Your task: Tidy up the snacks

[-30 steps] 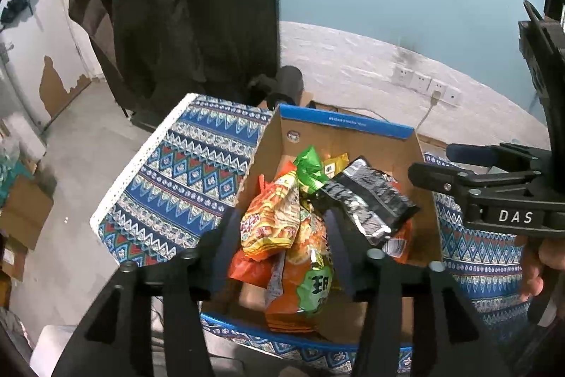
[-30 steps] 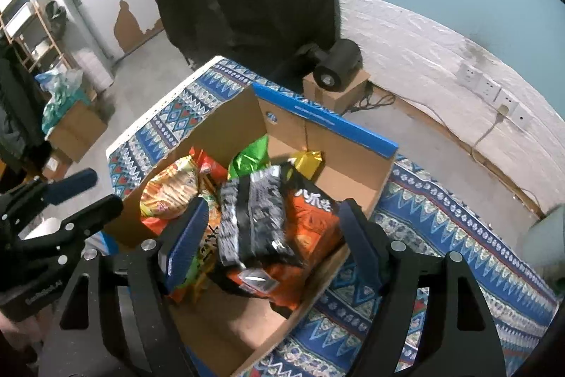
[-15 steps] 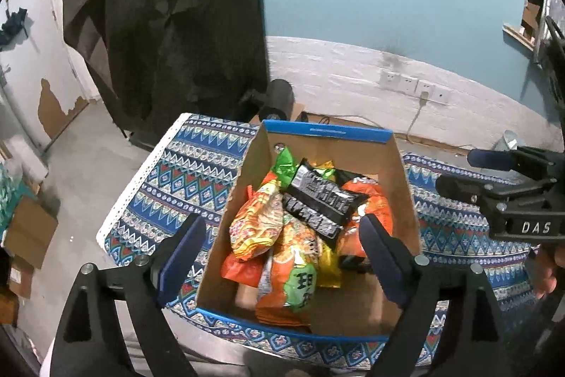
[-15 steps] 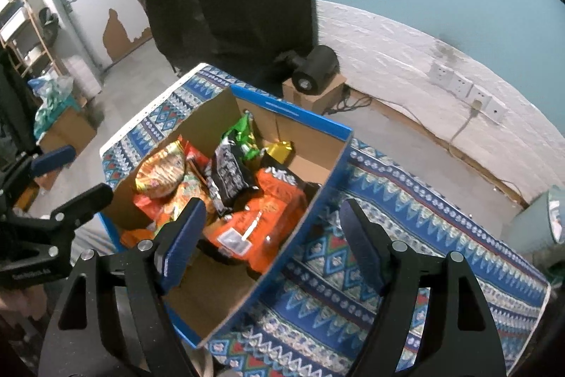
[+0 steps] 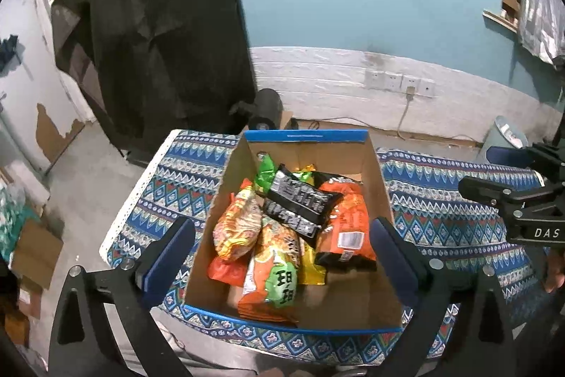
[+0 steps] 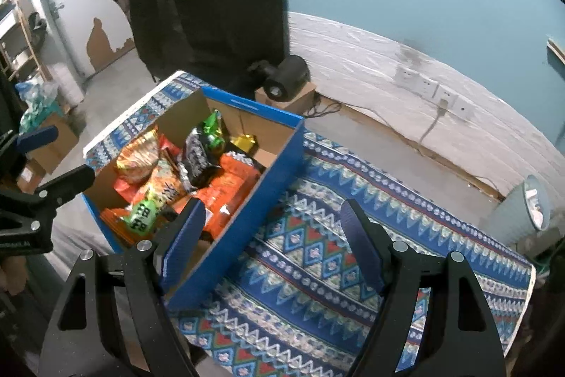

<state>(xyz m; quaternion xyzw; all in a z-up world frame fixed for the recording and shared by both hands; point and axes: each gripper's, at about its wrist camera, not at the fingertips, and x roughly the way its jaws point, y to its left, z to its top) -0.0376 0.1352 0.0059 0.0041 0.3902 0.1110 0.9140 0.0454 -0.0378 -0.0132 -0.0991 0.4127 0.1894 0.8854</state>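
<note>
Both the left claw (image 5: pixel 282 249) and right claw (image 6: pixel 272 235) gape empty; snacks (image 5: pixel 282 232) seemingly all boxed, next perhaps tidying them

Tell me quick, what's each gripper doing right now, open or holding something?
Left gripper: open, jaws have just been opening, holding nothing, above the snack box.
Right gripper: open, empty.

Black tool (image 5: pixel 282 253) frames, blue pads (image 5: pixel 166 257), silver screws
</note>
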